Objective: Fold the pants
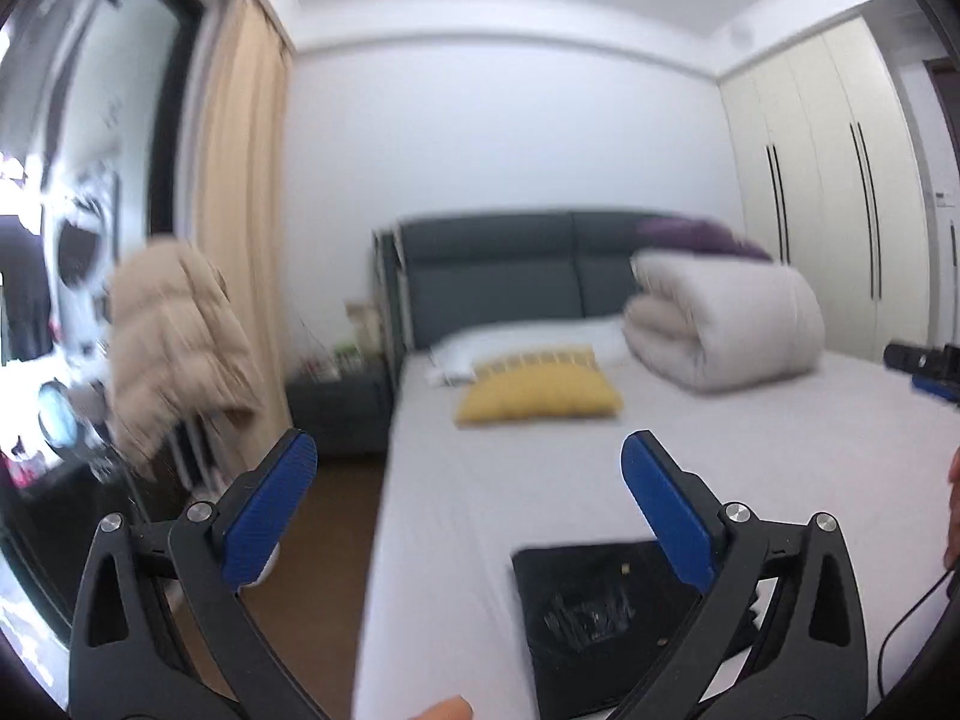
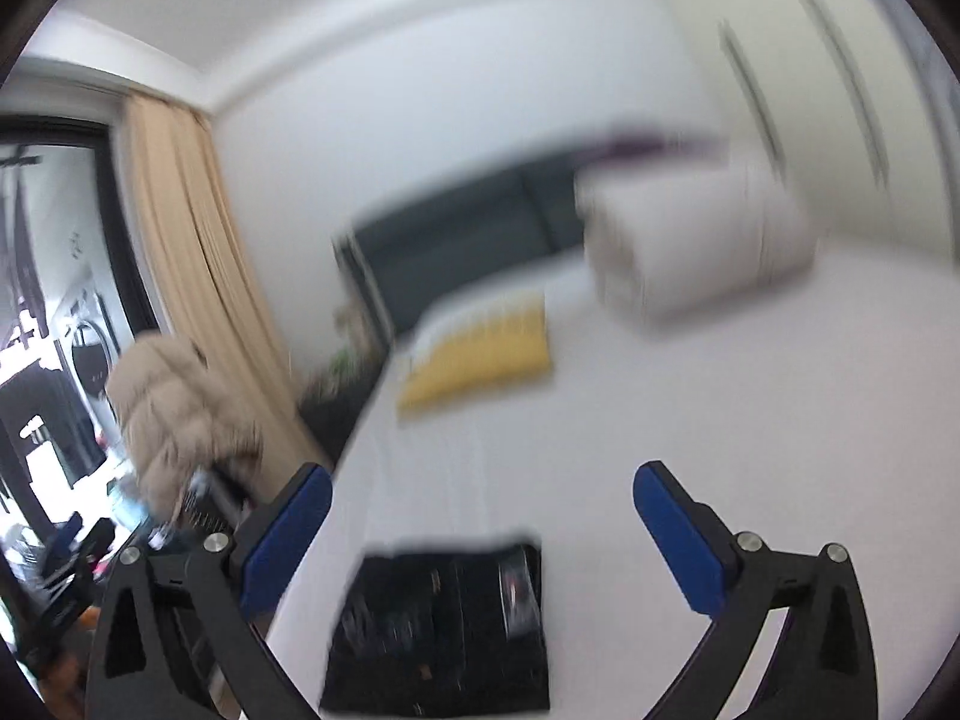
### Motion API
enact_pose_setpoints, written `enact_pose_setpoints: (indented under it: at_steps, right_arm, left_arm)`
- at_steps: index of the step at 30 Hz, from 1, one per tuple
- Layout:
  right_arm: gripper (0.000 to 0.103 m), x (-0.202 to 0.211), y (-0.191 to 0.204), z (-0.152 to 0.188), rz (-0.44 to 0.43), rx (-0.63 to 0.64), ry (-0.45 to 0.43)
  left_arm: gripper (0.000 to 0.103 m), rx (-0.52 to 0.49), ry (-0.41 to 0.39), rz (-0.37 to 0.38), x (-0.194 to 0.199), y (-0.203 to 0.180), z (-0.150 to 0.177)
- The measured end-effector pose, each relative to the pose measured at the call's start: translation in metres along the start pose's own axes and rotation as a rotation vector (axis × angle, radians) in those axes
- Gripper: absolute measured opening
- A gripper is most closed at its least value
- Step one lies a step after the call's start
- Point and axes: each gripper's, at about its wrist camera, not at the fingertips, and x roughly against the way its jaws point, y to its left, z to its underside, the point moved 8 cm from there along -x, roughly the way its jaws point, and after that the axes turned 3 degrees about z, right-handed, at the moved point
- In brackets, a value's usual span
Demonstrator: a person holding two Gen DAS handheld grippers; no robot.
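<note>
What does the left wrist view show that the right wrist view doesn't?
Only the left wrist view: the right tongs at its right edge, a white pillow, and the pants in sharp focus. Only the right wrist view: nothing extra; it is motion-blurred. Both: black folded pants on the bed, yellow cushion, rolled duvet, beige jacket, and open tongs holding nothing.

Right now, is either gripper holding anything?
Left gripper: open, holding nothing.
Right gripper: open, holding nothing; black pants lie on the bed.

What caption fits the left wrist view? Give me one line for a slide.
Open left gripper above folded black pants on a white bed, yellow pillow beyond.
</note>
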Motion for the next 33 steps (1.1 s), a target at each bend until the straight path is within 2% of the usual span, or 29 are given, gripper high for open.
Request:
enact_pose_setpoints:
  at_steps: [2, 3, 5, 9, 12, 14, 16, 18, 21, 25, 33]
  right_arm:
    - [0.103, 0.034, 0.017, -0.022, 0.025, 0.050, -0.090]
    - [0.103, 0.057, 0.027, -0.036, 0.043, 0.077, -0.147]
    - [0.103, 0.086, 0.048, -0.054, 0.036, 0.111, -0.214]
    - [0.103, 0.130, 0.078, -0.077, 0.010, 0.121, -0.264]
    - [0.103, 0.141, 0.099, -0.078, 0.029, 0.167, -0.268]
    - [0.103, 0.142, 0.104, -0.070, 0.070, 0.200, -0.229]
    - [0.103, 0.140, 0.103, -0.051, 0.111, 0.199, -0.139]
    - [0.103, 0.134, 0.101, -0.028, 0.118, 0.197, -0.048]
    - [0.103, 0.124, 0.089, 0.003, 0.153, 0.175, 0.060]
    - [0.103, 0.119, 0.077, 0.037, 0.186, 0.167, 0.148]
    - [0.103, 0.109, 0.072, 0.085, 0.209, 0.201, 0.281]
  left_arm:
    - [0.103, 0.018, -0.015, -0.044, 0.036, 0.011, -0.016]
    - [0.103, 0.034, 0.007, -0.072, 0.050, 0.016, -0.022]
    - [0.103, 0.046, 0.034, -0.072, 0.072, 0.025, -0.030]
    - [0.103, 0.062, 0.090, -0.056, 0.108, 0.023, -0.036]
    - [0.103, 0.040, 0.138, -0.072, 0.140, 0.028, -0.037]
    - [0.103, 0.041, 0.175, -0.076, 0.150, 0.022, -0.028]
    - [0.103, 0.063, 0.225, -0.051, 0.158, 0.017, -0.016]
    - [0.103, 0.078, 0.298, -0.021, 0.155, 0.008, 0.004]
    - [0.103, 0.087, 0.366, -0.019, 0.142, 0.000, 0.033]
    - [0.103, 0.131, 0.455, -0.025, 0.123, 0.001, 0.069]
    - [0.103, 0.146, 0.559, -0.025, 0.089, -0.004, 0.126]
